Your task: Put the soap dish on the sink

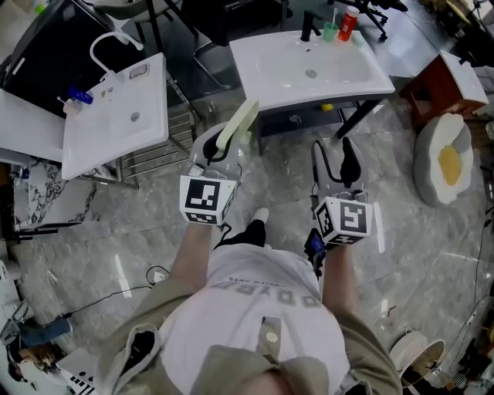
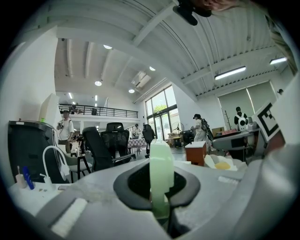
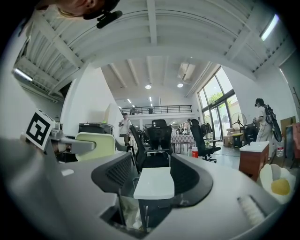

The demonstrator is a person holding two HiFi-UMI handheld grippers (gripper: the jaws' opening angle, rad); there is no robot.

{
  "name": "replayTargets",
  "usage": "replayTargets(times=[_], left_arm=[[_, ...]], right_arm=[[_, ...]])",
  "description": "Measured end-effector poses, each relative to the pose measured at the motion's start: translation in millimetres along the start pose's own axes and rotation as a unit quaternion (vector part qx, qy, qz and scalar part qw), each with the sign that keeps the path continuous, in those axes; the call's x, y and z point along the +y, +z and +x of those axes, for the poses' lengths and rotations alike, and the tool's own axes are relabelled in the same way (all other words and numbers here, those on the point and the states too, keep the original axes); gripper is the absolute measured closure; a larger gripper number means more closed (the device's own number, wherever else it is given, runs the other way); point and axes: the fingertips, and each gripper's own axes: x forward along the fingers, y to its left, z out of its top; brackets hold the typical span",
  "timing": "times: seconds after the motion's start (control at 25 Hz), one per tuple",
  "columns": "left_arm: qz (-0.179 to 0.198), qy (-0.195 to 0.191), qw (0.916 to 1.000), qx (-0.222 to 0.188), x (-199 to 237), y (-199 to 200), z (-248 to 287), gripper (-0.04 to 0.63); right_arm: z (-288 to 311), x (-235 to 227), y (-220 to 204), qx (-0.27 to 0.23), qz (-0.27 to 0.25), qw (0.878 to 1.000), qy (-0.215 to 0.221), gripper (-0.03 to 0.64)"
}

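My left gripper (image 1: 224, 143) is shut on a pale green soap dish (image 1: 239, 122), which sticks up and forward out of its jaws. In the left gripper view the soap dish (image 2: 161, 164) shows edge-on, clamped in the left gripper (image 2: 161, 190). The white sink (image 1: 309, 65) stands ahead across the floor, beyond both grippers. My right gripper (image 1: 334, 154) is level beside the left one, open with nothing between its black fingers (image 1: 349, 160). Seen through the right gripper (image 3: 152, 171), the sink (image 3: 154, 183) lies straight ahead, with the soap dish (image 3: 96, 143) off to the left.
A second white sink (image 1: 116, 112) with a curved tap stands to the left. A black tap (image 1: 309, 27), a green cup (image 1: 330, 31) and a red bottle (image 1: 349, 23) sit on the far sink's back rim. A fried-egg cushion (image 1: 444, 158) and a red-brown cabinet (image 1: 431, 86) are on the right.
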Motion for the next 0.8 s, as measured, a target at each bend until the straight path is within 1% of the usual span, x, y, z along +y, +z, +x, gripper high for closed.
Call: replayTargets(times=[0.2,0.4,0.8], left_arm=[[0.006,0.001,0.9999,-0.015,32,14,37,0.583],[0.004,-0.001,0.9997,-0.025,60,15,64,0.583],[-0.01,0.003,0.9999,0.003,80,-9,103,0.583]], right_arm=[[48,-6,16,-0.014,-0.007,1.0,0.0,0.35],[87,-7,19,-0.02,-0.012,1.0,-0.001,0.35],[137,-22,4,0.004,-0.008,1.0,0.014,0.35]])
